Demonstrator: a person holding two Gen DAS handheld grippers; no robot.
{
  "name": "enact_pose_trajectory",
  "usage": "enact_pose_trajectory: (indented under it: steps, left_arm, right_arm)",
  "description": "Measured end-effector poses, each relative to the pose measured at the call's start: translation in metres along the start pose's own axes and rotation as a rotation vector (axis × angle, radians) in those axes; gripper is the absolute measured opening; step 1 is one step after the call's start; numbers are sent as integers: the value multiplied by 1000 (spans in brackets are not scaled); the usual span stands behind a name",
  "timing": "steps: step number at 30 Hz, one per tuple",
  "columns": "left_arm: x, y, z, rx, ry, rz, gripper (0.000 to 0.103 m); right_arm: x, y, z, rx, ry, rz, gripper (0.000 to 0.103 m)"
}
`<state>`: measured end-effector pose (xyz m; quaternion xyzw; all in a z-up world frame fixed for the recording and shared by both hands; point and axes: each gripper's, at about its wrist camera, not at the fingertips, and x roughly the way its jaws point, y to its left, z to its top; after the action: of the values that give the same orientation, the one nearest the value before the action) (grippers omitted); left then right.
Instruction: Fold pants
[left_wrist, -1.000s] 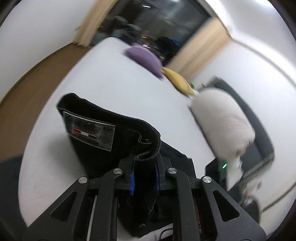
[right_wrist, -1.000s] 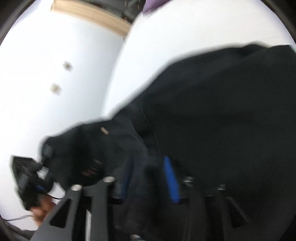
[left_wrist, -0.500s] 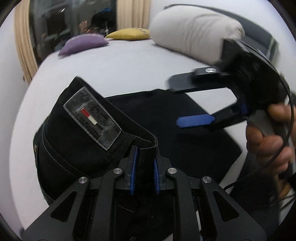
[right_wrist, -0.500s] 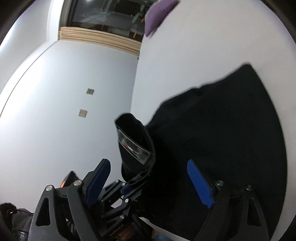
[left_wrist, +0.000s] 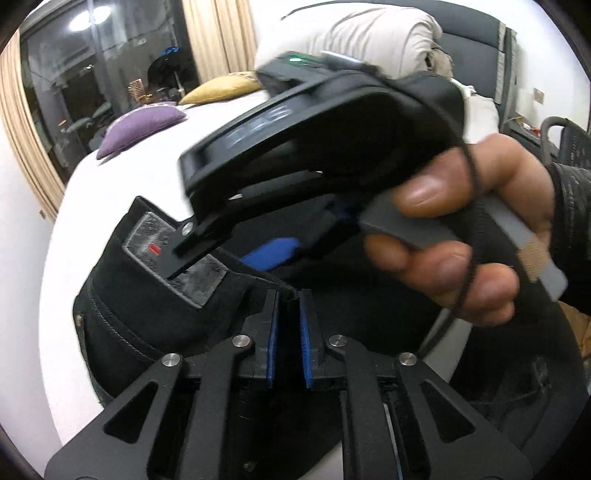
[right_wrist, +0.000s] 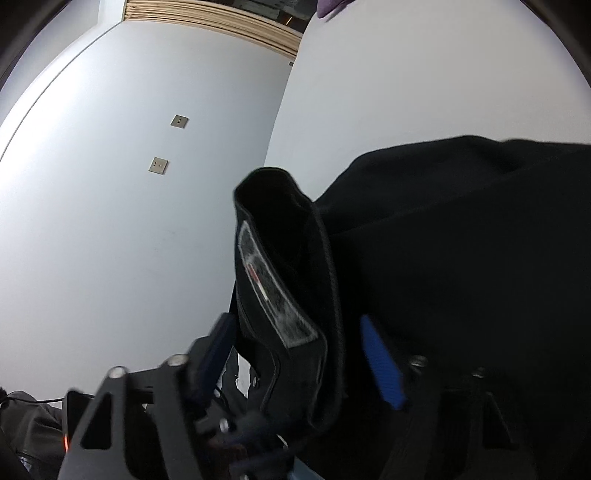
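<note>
Purple cushion (left_wrist: 142, 127) (yellow cushion (left_wrist: 221, 86) beyond).

Left gripper (left_wrist: 288, 314) fingers pinched together, right gripper (right_wrist: 295, 354) fingers spread.

A white bed (left_wrist: 155, 177) carries a purple cushion (left_wrist: 142, 125), a yellow cushion (left_wrist: 221, 86) and a rolled beige duvet (left_wrist: 369, 33). Beige curtains (left_wrist: 218, 37) frame a dark window (left_wrist: 107, 70). Two wall plates (right_wrist: 159, 165) sit on the white wall (right_wrist: 110, 221).

**Nothing we can read**

We see a grey patch (left_wrist: 173, 258) on the waistband of the black pants (left_wrist: 140, 325), bearing a small red mark; any lettering on it is too blurred. Pale characters on the right gripper (left_wrist: 273, 254) body, seen from the left wrist, are smeared beyond reading.
</note>
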<state>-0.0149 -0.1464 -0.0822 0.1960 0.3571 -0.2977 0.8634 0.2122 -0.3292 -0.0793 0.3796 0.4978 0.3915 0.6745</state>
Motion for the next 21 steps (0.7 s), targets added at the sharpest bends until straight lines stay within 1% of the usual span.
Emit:
enact_pose_trajectory:
  steps: [2,4,8,11,12,14,16,18,19,21]
  left_arm:
    - [2,-1,0,-1,1,7,5]
    - [0,-1,0,-11,-4,7,5]
    - [-6,-4,-2,-14,-26,-3,5]
    - [-15,8,-3,-47,-62,-19,5]
    - [-20,9,-2,-58,-78,-30,5]
    - [-33,8,0,-71,-119,-51,5]
    - [-38,8,3,-80,-144,-60,5]
    - [-44,6,5,-91,-168,-84,6]
    - [-46,7,7,-96,-174,-96,6]
    - [-57,7,10,-108,-220,-113,6]
  right_arm:
    - [3,1,0,-10,-4,-52,18]
    - [-4,-2,-1,-10,-23,-61,14]
    - [-12,-3,-4,0,-58,-64,11]
    - [-23,2,-9,-11,-98,-76,11]
    - [-36,-1,-18,-15,-112,-77,10]
    - [-49,5,-23,-23,-154,-92,10]
    - [-69,6,-32,-21,-207,-110,10]
    - [-84,4,-37,-9,-248,-114,9]
    - [-94,2,-40,-5,-269,-131,9]
    - [-109,-6,-46,23,-306,-174,9]
